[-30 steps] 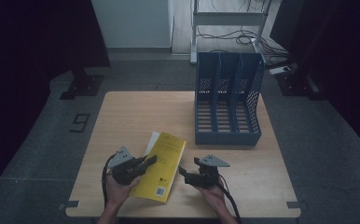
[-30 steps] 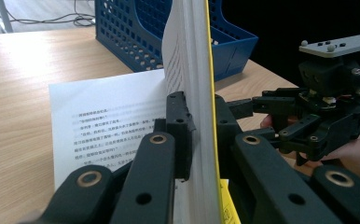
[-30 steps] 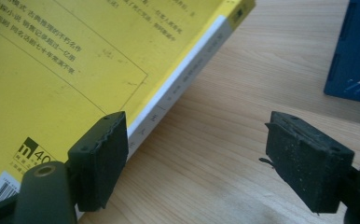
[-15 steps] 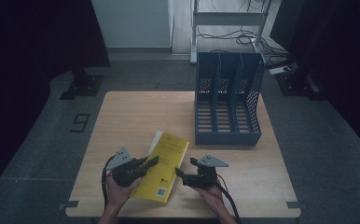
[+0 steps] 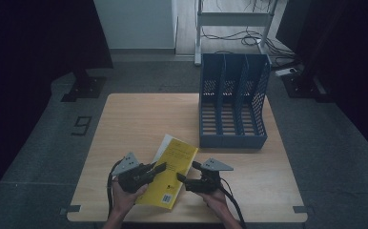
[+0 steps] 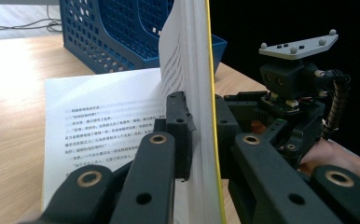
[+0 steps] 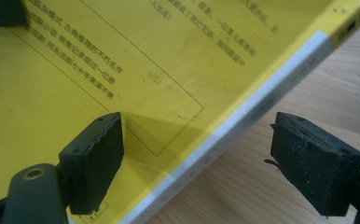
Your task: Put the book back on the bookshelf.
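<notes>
A yellow book (image 5: 175,160) lies open near the table's front edge. My left gripper (image 5: 159,168) is shut on its cover and a sheaf of pages (image 6: 192,70), which stand upright off the flat white printed page (image 6: 99,112). My right gripper (image 5: 186,173) is at the book's right side and also shows in the left gripper view (image 6: 290,93). In the right gripper view its jaws (image 7: 197,154) straddle the spine edge of the yellow cover (image 7: 122,56). They have just been opening, and the pads (image 7: 94,154) stand clear of the book.
A blue three-slot file holder (image 5: 232,105) stands at the back right of the wooden table (image 5: 139,119), its open slots toward me. Its perforated wall (image 6: 117,32) rises just behind the book. Bare wood (image 7: 308,93) lies right of the book.
The book's far end has swung slightly to the right in the left gripper's hold. The right gripper has stayed in place beside it.
</notes>
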`<state>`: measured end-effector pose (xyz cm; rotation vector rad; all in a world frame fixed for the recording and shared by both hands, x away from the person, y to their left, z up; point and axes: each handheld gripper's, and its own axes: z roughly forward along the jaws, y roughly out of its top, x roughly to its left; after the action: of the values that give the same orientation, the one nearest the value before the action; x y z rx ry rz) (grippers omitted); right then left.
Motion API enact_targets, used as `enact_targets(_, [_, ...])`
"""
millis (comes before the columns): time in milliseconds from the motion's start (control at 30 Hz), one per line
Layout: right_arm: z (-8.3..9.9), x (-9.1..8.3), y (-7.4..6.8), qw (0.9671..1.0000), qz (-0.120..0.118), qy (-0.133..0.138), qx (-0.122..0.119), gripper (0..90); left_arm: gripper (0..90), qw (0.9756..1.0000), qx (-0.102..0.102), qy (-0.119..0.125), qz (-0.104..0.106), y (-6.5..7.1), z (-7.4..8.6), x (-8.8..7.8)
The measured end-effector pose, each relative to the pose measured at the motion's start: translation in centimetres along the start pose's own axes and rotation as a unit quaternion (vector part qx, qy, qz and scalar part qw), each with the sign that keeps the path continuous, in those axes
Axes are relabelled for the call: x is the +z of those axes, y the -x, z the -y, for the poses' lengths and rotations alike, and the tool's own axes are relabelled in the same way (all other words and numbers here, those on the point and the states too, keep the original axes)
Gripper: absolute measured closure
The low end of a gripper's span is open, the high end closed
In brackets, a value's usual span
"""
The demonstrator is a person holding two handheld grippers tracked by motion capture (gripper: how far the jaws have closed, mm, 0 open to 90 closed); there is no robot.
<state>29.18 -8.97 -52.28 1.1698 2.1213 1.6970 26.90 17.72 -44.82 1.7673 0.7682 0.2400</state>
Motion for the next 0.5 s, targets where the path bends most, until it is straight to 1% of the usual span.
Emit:
enact_targets(100, [0.01,-0.01,-0.05,1.0000,-0.003,0.004,-0.001,17.3,82.0,1.0000,0.000,-0.004,0.003,-0.02,0.07,0.16])
enact_targets(500, [0.12,0.01,-0.10,1.0000,0.000,0.004,-0.003,17.4,82.0,0.9999,-0.006,-0.007,0.008,-0.23,0.13,0.25])
